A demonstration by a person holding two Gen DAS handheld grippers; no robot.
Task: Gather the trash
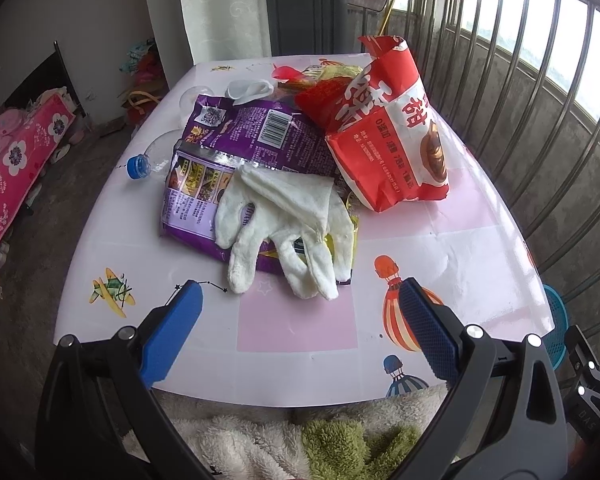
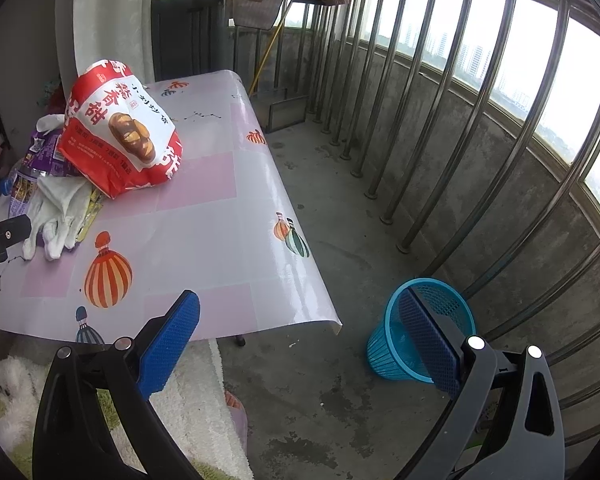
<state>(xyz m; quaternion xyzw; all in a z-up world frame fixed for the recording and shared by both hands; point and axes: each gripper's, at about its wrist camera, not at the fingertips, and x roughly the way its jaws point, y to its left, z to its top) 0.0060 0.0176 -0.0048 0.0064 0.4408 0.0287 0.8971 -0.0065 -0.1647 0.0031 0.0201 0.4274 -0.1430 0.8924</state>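
Note:
A pile of trash lies on the table: a white glove on a purple snack bag, a red and white bag to its right, a clear bottle with a blue cap at the left, and a white scrap behind. My left gripper is open and empty, just short of the glove's fingertips. My right gripper is open and empty, off the table's right edge, above the floor. A blue mesh bin stands on the floor behind its right finger. The red bag and glove also show in the right wrist view.
A metal railing and low concrete wall run along the right. A bed with a pink flowered cover is at the far left. A fluffy white and green garment is below the grippers. A dark cabinet stands behind the table.

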